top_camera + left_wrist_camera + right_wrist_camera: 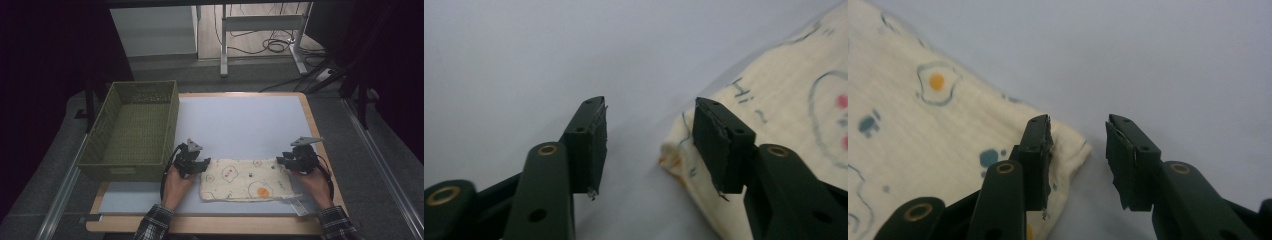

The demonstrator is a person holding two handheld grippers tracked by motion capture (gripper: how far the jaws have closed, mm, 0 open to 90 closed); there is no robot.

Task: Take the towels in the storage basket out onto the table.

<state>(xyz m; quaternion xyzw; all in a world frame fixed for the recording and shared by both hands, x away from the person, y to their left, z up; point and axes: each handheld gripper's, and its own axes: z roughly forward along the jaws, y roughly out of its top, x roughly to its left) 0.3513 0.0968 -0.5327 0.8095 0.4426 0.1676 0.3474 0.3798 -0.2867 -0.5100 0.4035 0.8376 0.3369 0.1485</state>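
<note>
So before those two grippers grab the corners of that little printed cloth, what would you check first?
1. Cloth lies flat on the table: ok.
2. Left gripper open at the cloth's far left corner: ok; one jaw over the cloth, one over the table.
3. Right gripper open at the far right corner: ok.
4. Pads pressing on fabric yet: not ok; the gaps are open.
5. Green basket ready to take the cloth: ok.
6. Cloth's label free of snags: cannot tell.

Grey-topped table (240, 120), green basket (132, 130), printed cloth (247, 181)
</note>
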